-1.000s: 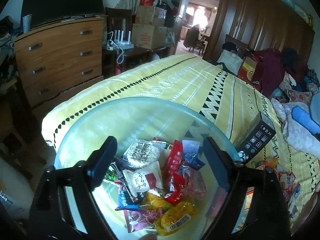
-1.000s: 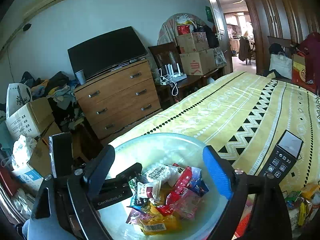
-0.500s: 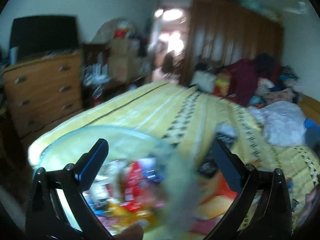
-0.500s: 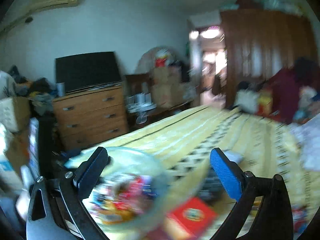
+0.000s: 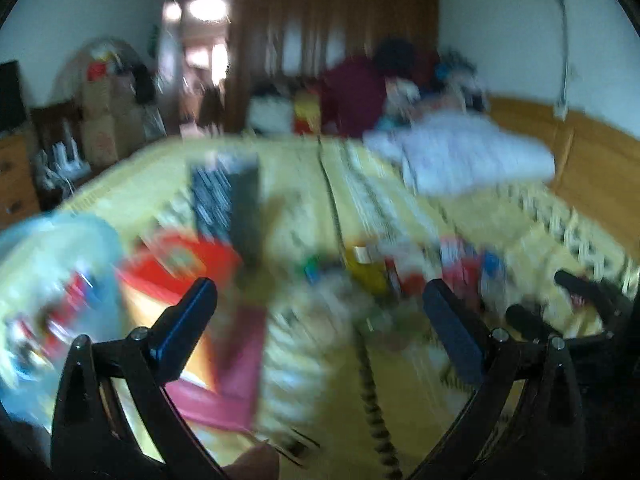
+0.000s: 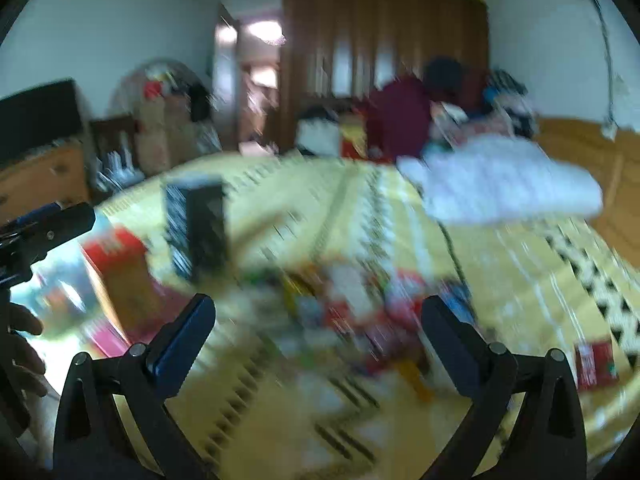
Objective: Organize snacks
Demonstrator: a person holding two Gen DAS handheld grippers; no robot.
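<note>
Ahead of your left gripper (image 5: 320, 304) both fingers stand spread wide with nothing between them, and your right gripper (image 6: 318, 316) is likewise released and grasps nothing. Everything beyond the fingers is smeared by motion blur, so you can make out colours more than shapes. The loose snacks (image 6: 360, 304) lie in a scatter on the yellow patterned bedspread (image 6: 520, 272), just past and between your right fingertips; which packet is which cannot be told. In the left view the same scatter (image 5: 420, 268) sits beyond your right-hand finger, and the clear bowl (image 5: 52, 280) of snacks is outside your left-hand finger, cut off by the frame edge. A red box (image 5: 188, 256) lies just beyond that finger, touching or overlapping the bowl, you cannot tell which. A black box (image 5: 228, 208) stands farther out. One small red packet (image 6: 594, 362) lies apart, outside your right gripper's right finger. No lettering or label on any of them can be read.
</note>
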